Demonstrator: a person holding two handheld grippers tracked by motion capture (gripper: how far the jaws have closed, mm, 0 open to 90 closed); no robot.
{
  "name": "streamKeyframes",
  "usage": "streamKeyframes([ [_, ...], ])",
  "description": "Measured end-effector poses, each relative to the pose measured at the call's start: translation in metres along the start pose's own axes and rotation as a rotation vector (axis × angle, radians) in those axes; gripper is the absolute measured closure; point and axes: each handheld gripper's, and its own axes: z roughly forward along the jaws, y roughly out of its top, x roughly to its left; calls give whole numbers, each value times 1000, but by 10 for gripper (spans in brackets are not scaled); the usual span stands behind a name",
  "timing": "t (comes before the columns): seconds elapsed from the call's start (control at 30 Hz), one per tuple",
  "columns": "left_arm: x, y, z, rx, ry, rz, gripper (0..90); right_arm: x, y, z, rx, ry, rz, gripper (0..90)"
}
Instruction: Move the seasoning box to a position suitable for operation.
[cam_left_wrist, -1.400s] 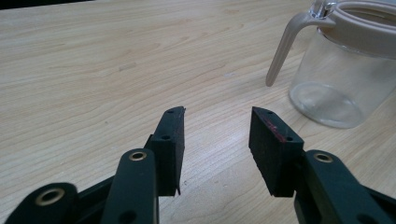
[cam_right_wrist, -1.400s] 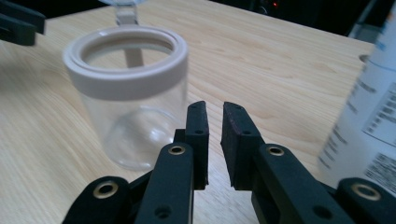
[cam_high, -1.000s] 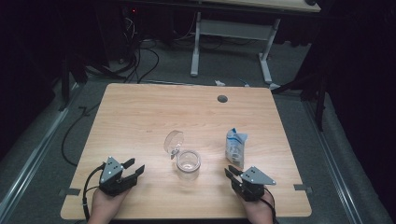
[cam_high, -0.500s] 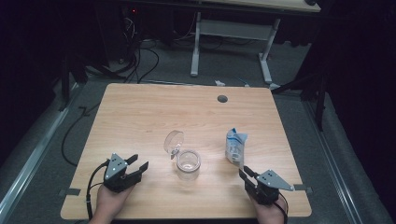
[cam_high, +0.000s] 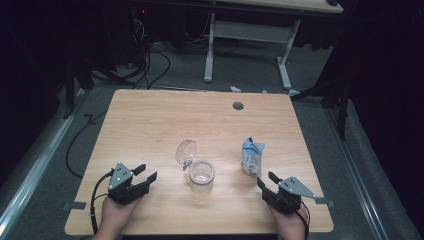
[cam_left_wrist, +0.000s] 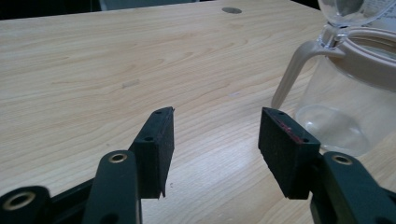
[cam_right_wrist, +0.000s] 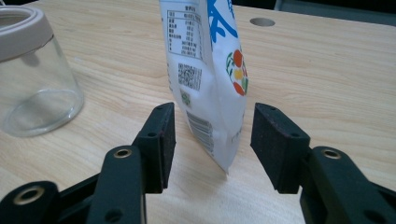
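- Table (cam_high: 150, 120): pale wood grain, smooth, matt.
- Jar (cam_high: 202, 175): clear glossy glass, beige plastic rim.
- Pouch (cam_right_wrist: 205, 70): glossy printed plastic film.
- Right gripper (cam_right_wrist: 210, 140): matt black, rough-looking pads.

The left gripper (cam_high: 144, 175) is showing as a black body with a grey three-cornered plate on top, and a black cable is looping from its near side. The right gripper (cam_high: 266, 181) is wearing the same grey plate over black, with a thinner cable trailing near its hand (cam_high: 290, 226). Up close, each jaw is ending in a thick black rectangular pad (cam_left_wrist: 157, 148), and brass-coloured rivets are glinting on the arms behind. One pad (cam_left_wrist: 285, 149) is carrying a reddish smear along its edge.
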Motion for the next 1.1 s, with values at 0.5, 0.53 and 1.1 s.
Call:
streamKeyframes([
  [0.5, 8, -5, -3, 1, 22, 1, 464, -2, 29, 17, 50, 23, -63, 507],
  [0.53, 8, -5, -2, -2, 21, -3, 464, -3, 31, 18, 46, 23, -65, 516],
  [1.1, 8, -6, -2, 7, 12, -1, 457, -3, 41, 27, 36, 29, -102, 703],
])
